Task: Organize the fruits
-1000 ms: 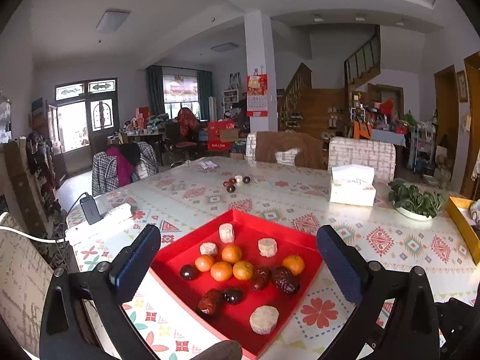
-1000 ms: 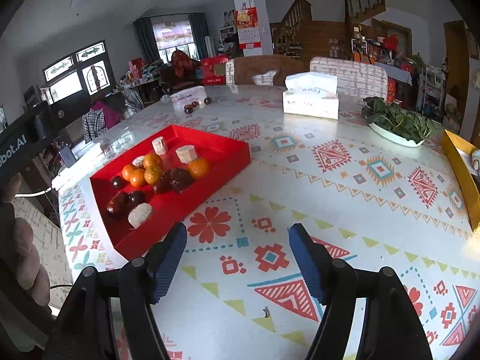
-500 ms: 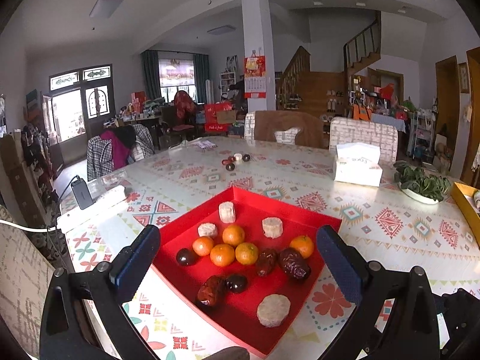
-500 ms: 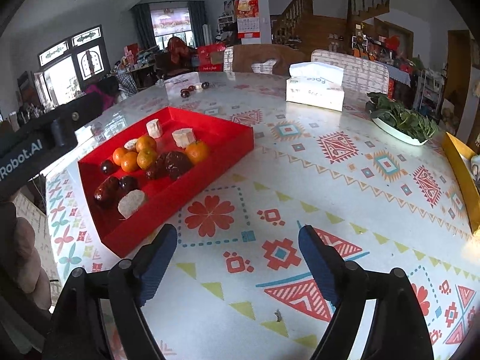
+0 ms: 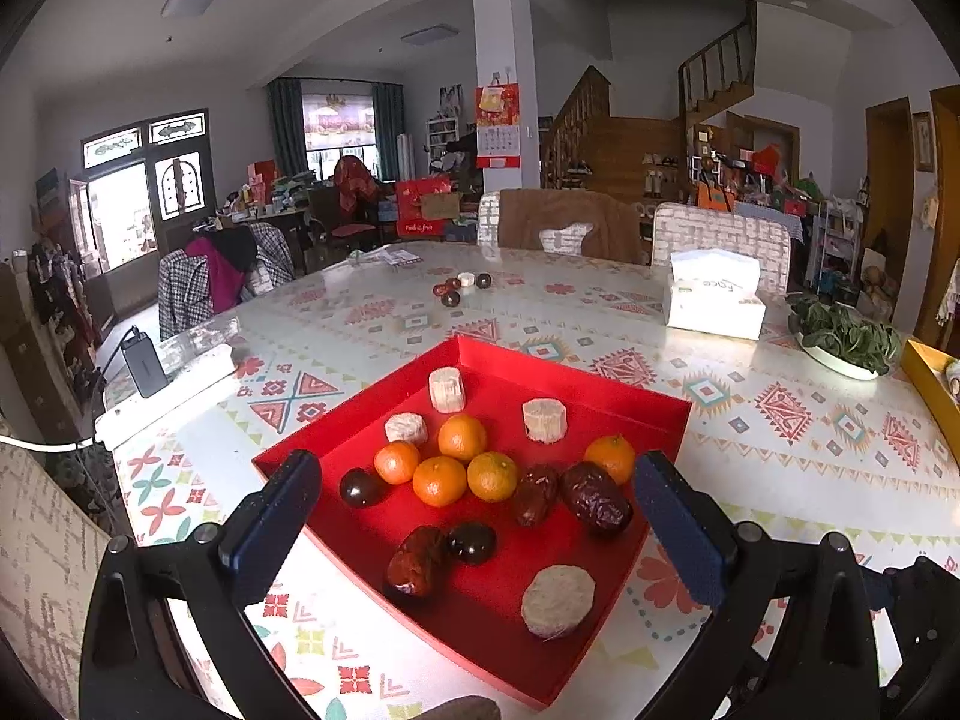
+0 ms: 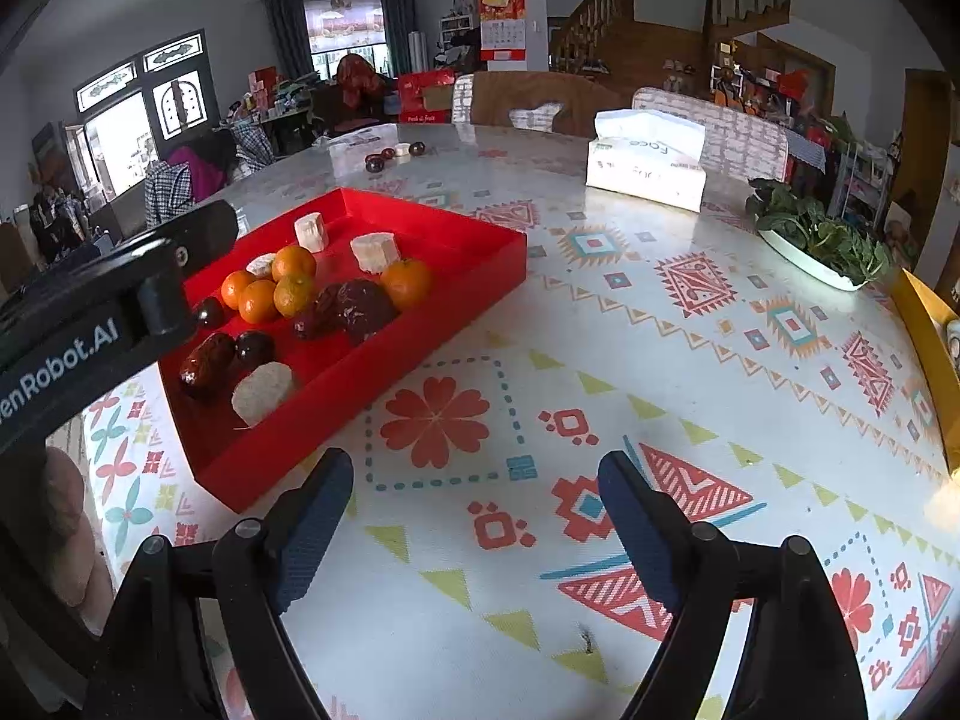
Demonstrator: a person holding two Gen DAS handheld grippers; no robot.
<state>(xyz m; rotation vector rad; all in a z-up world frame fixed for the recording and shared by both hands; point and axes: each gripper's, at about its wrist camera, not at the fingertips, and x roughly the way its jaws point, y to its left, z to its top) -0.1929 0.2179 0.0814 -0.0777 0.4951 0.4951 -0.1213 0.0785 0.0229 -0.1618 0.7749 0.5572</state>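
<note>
A red tray (image 5: 600, 384) (image 6: 480, 258) on the patterned table holds several tangerines (image 5: 439, 481) (image 6: 293, 293), dark red dates (image 5: 595, 505) (image 6: 363, 307), dark round fruits (image 5: 471, 542) and pale round cakes (image 5: 558, 600) (image 6: 264, 391). My left gripper (image 5: 474, 531) is open and empty, hovering just above the tray's near part. My right gripper (image 6: 474, 534) is open and empty over bare table, right of the tray. The left gripper's body (image 6: 90, 324) shows at the left edge of the right wrist view.
A few loose dark fruits and a small white one (image 5: 459, 287) (image 6: 396, 153) lie at the table's far side. A tissue box (image 5: 714, 300) (image 6: 648, 162), a dish of greens (image 5: 840, 339) (image 6: 816, 240) and a yellow tray (image 5: 933, 384) stand right. A power bank (image 5: 143, 363) sits left.
Both grippers have moved forward and lower toward the table; the tray looms larger in the left wrist view. Both stay open, and nothing was grasped.
</note>
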